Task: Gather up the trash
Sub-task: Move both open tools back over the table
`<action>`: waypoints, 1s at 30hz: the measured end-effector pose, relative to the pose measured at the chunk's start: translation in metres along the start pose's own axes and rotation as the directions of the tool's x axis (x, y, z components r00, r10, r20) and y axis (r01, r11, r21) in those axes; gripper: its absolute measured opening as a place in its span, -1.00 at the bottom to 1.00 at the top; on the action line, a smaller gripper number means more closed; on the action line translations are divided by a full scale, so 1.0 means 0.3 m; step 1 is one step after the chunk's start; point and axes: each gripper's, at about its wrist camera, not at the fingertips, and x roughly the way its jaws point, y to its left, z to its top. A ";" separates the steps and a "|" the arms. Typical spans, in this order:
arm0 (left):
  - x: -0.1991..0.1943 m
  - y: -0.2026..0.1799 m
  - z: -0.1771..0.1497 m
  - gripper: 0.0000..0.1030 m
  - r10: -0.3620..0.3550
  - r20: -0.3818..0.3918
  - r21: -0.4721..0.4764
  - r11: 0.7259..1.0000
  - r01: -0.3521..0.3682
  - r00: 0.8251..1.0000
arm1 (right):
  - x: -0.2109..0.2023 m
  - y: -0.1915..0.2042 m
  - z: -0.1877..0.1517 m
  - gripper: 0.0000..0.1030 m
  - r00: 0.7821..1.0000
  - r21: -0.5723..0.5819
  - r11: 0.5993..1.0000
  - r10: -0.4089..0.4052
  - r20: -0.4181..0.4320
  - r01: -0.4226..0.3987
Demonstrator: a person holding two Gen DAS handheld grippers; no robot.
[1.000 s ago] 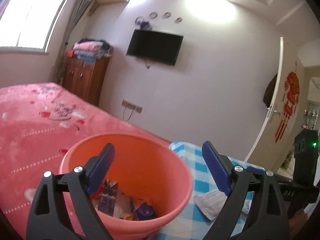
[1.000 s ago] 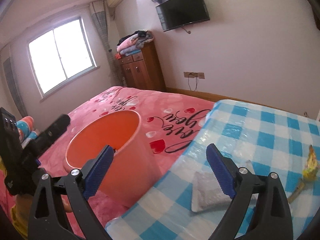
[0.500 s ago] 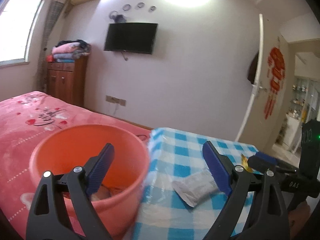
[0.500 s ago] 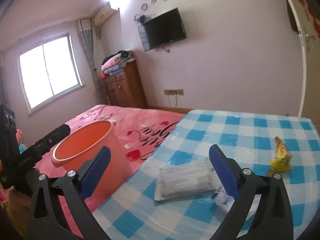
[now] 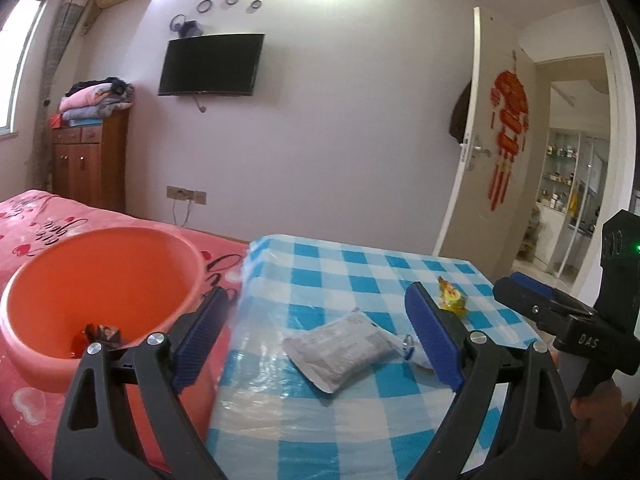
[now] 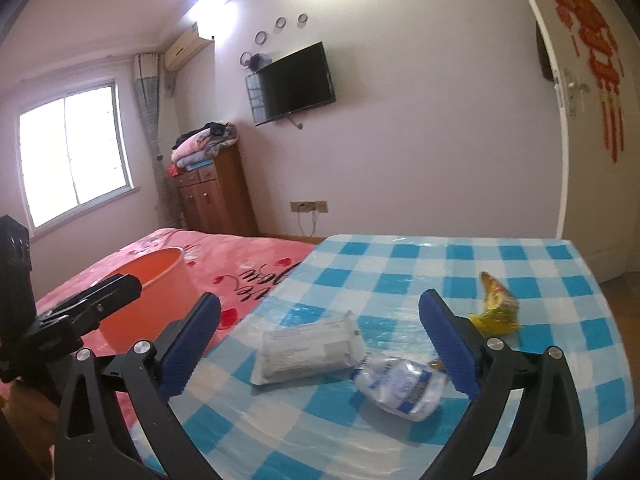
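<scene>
An orange bucket (image 5: 100,280) stands on the pink bed, left of the table, with a few wrappers in its bottom; the right wrist view shows the bucket (image 6: 160,276) at far left. On the blue-check tablecloth (image 5: 360,272) lie a flat white packet (image 5: 340,348), a crumpled clear plastic wrapper (image 6: 404,384) and a yellow wrapper (image 6: 496,304). My left gripper (image 5: 316,292) is open above the table's near edge, with the white packet ahead between its fingers, untouched. My right gripper (image 6: 320,296) is open wide, framing the white packet (image 6: 308,348) and the clear wrapper without touching them.
The pink bedspread (image 5: 32,220) meets the table's left side. A wooden cabinet (image 5: 88,160) with folded clothes and a wall TV (image 5: 210,65) are at the back. A white door (image 5: 472,140) stands ajar at the right. A hand (image 5: 596,412) holds the right gripper's handle.
Both views have swung right, from the bucket toward the table. The bucket has slid to the left of each picture, and the white packet now sits between the fingers. Both grippers stay empty.
</scene>
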 end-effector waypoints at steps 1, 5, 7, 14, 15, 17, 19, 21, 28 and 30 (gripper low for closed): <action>0.004 -0.012 -0.002 0.75 -0.006 -0.001 0.006 1.000 0.006 1.000 | -0.003 -0.008 -0.005 0.90 1.000 -0.006 1.000 -0.013 0.001 0.013; 0.009 -0.045 -0.027 0.75 -0.059 0.011 0.008 0.998 0.058 0.998 | -0.019 -0.041 -0.034 0.90 0.999 -0.004 0.999 -0.040 0.008 0.040; 0.011 -0.062 -0.040 0.75 -0.062 0.016 0.007 0.998 0.062 0.998 | -0.022 -0.062 -0.052 0.90 0.998 0.001 0.998 -0.060 0.003 0.060; 0.064 -0.169 -0.074 0.75 -0.040 -0.059 0.093 0.995 0.045 0.997 | -0.030 -0.154 -0.104 0.90 0.992 0.050 0.991 -0.122 -0.038 0.124; 0.079 -0.182 -0.078 0.75 -0.036 -0.083 0.100 0.994 0.044 0.996 | -0.032 -0.167 -0.110 0.90 0.991 0.054 0.990 -0.130 -0.040 0.132; 0.108 -0.203 -0.089 0.75 -0.033 -0.124 0.100 0.994 0.045 0.992 | -0.039 -0.192 -0.123 0.90 0.989 0.062 0.987 -0.146 -0.037 0.149; 0.132 -0.217 -0.100 0.75 -0.043 -0.161 0.088 0.994 0.058 0.986 | -0.039 -0.215 -0.130 0.90 0.987 0.072 0.985 -0.155 -0.039 0.158; 0.157 -0.235 -0.114 0.75 -0.046 -0.193 0.085 0.994 0.063 0.980 | -0.039 -0.246 -0.140 0.90 0.985 0.088 0.981 -0.167 -0.051 0.171; 0.224 -0.312 -0.160 0.75 -0.059 -0.275 0.120 0.988 0.095 0.960 | -0.028 -0.380 -0.177 0.90 0.979 0.182 0.965 -0.168 -0.120 0.188; 0.250 -0.341 -0.177 0.75 -0.052 -0.311 0.146 0.984 0.102 0.949 | -0.029 -0.419 -0.186 0.90 0.975 0.215 0.956 -0.175 -0.134 0.201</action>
